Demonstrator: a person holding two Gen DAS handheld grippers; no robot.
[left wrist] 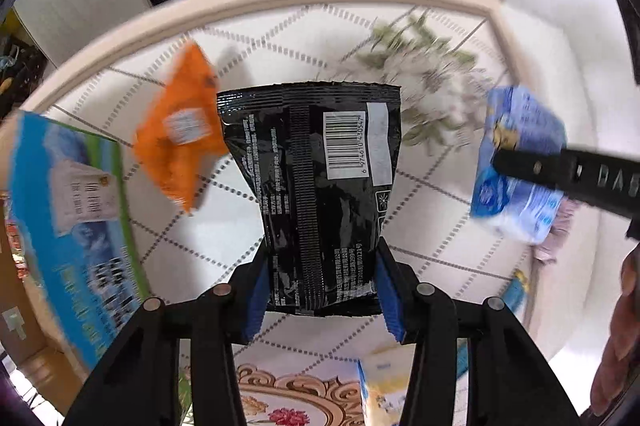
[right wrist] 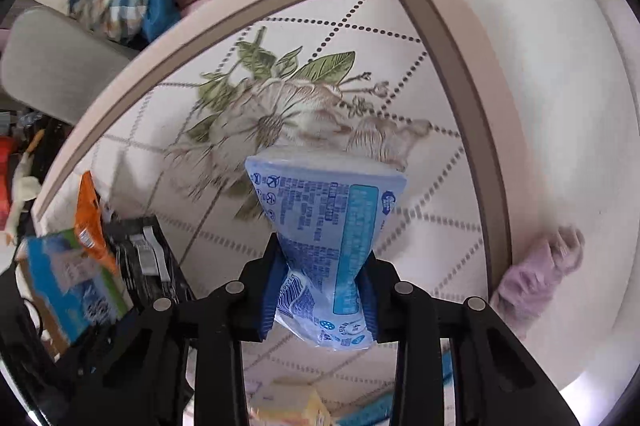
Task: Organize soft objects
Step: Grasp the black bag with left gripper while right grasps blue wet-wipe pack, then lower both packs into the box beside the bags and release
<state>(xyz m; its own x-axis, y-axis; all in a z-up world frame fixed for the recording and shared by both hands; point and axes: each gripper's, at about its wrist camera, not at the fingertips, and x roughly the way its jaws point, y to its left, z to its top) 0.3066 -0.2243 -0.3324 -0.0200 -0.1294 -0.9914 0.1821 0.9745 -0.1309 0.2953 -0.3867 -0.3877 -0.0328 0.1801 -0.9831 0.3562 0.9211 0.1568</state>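
The glossy black foil snack pouch is judged light, crinkly and slippery; it is best taken across its lower body, where the film buckles. It is pinched there by the left hand-held gripper, jaws narrowed, above the patterned tabletop, with an orange packet at its 9 o'clock. The pale blue soft plastic tissue pack is judged squashy and light; its waist is squeezed in by the right hand-held gripper, above the flower print.
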